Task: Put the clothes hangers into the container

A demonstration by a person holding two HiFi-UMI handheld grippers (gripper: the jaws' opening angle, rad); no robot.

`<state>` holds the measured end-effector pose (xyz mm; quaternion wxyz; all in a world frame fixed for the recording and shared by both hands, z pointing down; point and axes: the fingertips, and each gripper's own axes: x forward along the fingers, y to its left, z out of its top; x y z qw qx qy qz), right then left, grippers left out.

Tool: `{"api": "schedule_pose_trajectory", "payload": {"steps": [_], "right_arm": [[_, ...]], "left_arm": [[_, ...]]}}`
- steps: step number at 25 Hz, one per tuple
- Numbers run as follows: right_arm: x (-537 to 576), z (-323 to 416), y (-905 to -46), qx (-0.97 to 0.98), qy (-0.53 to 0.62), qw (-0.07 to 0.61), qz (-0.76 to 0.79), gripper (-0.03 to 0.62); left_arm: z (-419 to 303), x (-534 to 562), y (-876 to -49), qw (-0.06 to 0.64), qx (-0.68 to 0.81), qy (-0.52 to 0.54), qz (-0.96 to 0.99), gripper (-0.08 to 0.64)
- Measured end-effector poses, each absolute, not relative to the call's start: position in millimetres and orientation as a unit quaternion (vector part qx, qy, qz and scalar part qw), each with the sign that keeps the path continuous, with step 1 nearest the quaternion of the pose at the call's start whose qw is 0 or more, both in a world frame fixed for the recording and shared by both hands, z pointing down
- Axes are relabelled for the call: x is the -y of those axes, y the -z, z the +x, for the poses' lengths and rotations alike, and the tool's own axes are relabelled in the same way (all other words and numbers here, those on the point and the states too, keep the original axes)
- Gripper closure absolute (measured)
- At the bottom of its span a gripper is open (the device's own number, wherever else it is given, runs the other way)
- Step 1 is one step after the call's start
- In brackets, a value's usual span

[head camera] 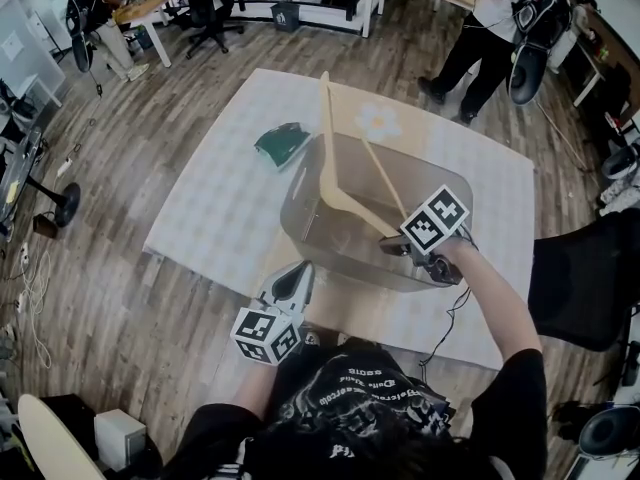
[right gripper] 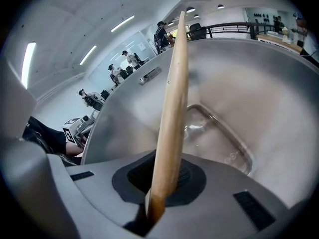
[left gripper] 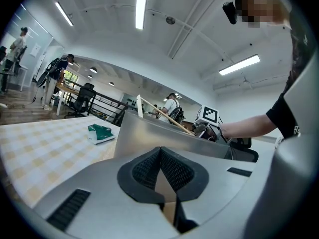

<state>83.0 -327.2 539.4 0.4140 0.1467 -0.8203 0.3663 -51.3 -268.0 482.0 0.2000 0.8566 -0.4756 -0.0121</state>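
A pale wooden clothes hanger (head camera: 335, 173) stands tilted in the translucent grey container (head camera: 300, 213) on the table. My right gripper (head camera: 402, 251) is shut on one end of it at the container's near right rim. In the right gripper view the hanger's arm (right gripper: 172, 108) rises from between the jaws of my right gripper (right gripper: 158, 183) over the container's inside wall (right gripper: 239, 83). My left gripper (head camera: 295, 280) sits by the table's near edge, just short of the container, shut with nothing in it. In the left gripper view my left gripper (left gripper: 160, 156) faces the container's wall (left gripper: 149, 136).
A folded green item (head camera: 282, 142) lies on the checkered cloth (head camera: 200, 198) left of the container. Office chairs, desks and standing people ring the table. A black chair (head camera: 585, 278) is close on the right.
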Motion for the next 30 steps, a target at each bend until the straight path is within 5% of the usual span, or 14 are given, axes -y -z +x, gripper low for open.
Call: {"api": "schedule_pose_trajectory", "payload": {"steps": [30], "right_arm": [[321, 90, -602, 0.792, -0.322, 0.499, 0.144, 0.565]], "left_arm": [[-51, 274, -484, 0.195, 0.479, 0.006, 0.856, 0.54]]}}
